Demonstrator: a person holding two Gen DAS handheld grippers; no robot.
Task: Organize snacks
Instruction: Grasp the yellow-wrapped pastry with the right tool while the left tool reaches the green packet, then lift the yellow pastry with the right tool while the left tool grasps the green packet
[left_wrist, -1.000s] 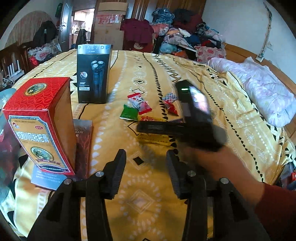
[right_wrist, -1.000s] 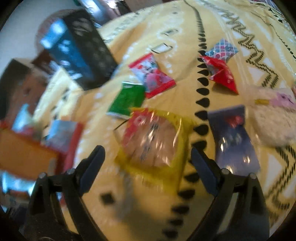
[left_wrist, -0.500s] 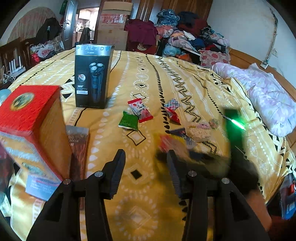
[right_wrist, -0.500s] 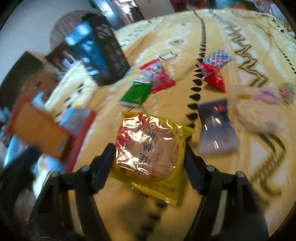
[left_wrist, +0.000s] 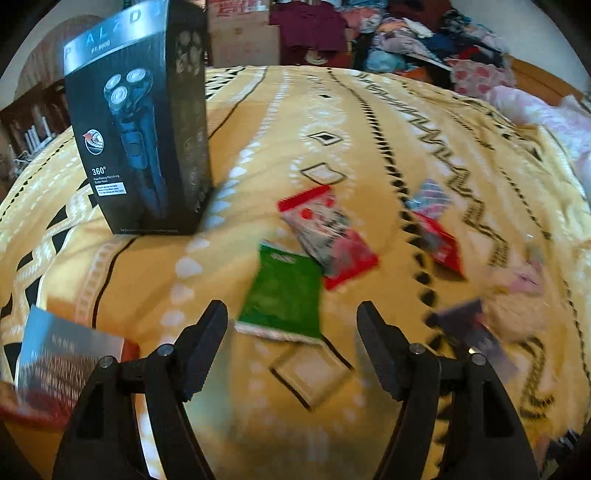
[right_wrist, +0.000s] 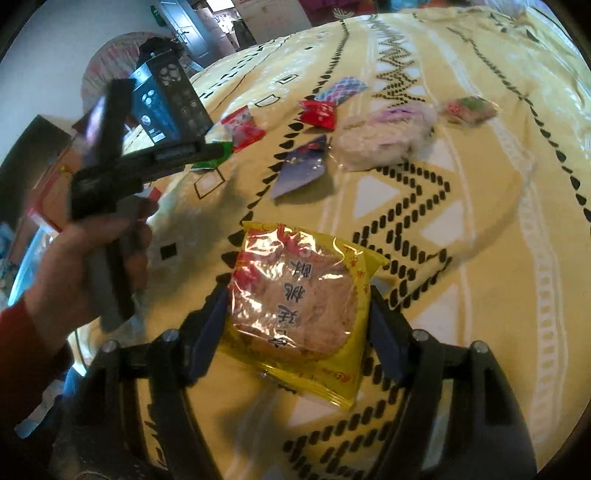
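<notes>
While the right claw (right_wrist: 295, 317) clamps the yellow crinkly pastry packet (right_wrist: 299, 306), the empty left claw (left_wrist: 291, 332), jaws opening, must straddle the green foil sachet (left_wrist: 282, 295).

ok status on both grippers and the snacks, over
Right gripper shut on yellow snack pack. Left gripper opening, empty, above green packet. Nothing in the way.

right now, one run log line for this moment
left gripper: opening, empty, above green packet | right gripper: shut on yellow snack pack | bed: other snacks loose
</notes>
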